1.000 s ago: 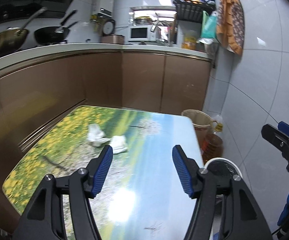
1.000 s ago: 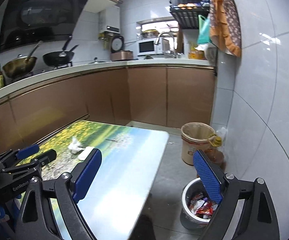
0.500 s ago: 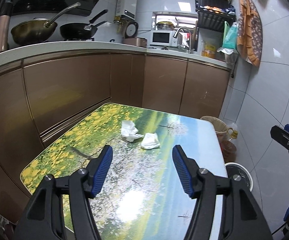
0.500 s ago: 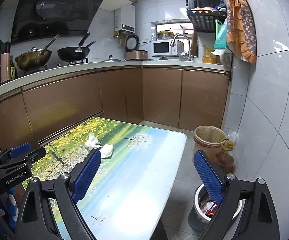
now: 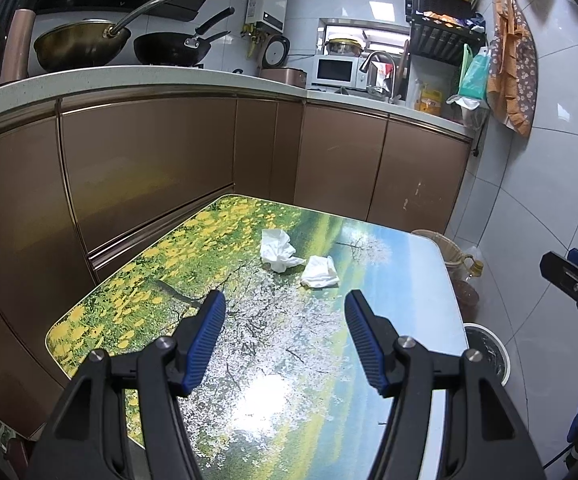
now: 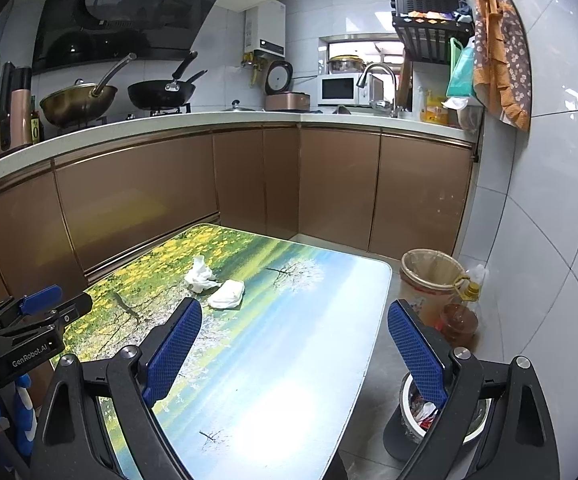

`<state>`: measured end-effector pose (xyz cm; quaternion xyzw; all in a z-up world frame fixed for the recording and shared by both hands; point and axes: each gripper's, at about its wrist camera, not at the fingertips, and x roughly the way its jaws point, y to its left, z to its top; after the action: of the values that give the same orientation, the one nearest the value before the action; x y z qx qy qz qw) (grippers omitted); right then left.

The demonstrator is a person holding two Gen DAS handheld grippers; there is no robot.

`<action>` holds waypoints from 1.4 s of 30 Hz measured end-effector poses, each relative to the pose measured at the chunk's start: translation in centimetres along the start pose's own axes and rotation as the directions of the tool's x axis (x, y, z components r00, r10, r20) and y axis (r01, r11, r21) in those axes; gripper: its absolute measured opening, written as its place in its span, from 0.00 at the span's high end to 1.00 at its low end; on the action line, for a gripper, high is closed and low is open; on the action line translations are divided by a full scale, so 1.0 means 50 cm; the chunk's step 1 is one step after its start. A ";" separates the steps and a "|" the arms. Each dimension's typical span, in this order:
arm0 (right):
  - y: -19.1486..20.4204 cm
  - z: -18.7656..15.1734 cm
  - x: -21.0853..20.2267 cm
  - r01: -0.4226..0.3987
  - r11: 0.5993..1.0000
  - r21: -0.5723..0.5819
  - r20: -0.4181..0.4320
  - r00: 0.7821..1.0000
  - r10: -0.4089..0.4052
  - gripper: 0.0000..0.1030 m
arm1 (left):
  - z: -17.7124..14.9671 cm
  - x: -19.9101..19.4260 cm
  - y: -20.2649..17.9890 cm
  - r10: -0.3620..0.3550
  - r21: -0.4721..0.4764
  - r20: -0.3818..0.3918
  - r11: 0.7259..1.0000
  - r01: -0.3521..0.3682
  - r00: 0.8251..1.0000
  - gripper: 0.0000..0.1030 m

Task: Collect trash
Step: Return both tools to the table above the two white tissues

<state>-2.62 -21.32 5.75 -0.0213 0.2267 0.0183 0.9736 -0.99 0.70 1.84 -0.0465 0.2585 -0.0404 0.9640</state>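
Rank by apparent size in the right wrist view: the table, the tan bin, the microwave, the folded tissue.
1. table
2. tan bin
3. microwave, though farther away
4. folded tissue

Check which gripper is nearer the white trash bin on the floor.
Right. The right gripper hangs at the table's bin-side edge, one finger overlapping the white trash bin; the left gripper is over the table, farther away.
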 end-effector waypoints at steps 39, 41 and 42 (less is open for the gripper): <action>0.083 -0.034 0.338 -0.126 0.991 -0.054 -0.262 0.959 0.108 0.10 | -0.004 0.320 0.095 0.047 -0.046 -0.227 0.997 -0.059 0.973 0.38; 0.086 -0.033 0.358 -0.142 0.989 -0.052 -0.273 0.954 0.122 0.10 | -0.003 0.341 0.097 0.046 -0.045 -0.239 0.997 -0.058 0.970 0.38; 0.088 -0.033 0.370 -0.154 0.987 -0.049 -0.281 0.950 0.134 0.10 | -0.002 0.349 0.096 0.043 -0.045 -0.243 0.997 -0.055 0.969 0.38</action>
<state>13.05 -16.53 -4.04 -0.0415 0.3608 0.0941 0.9270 14.26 3.69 -7.41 -0.0594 0.3763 -0.0154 0.9245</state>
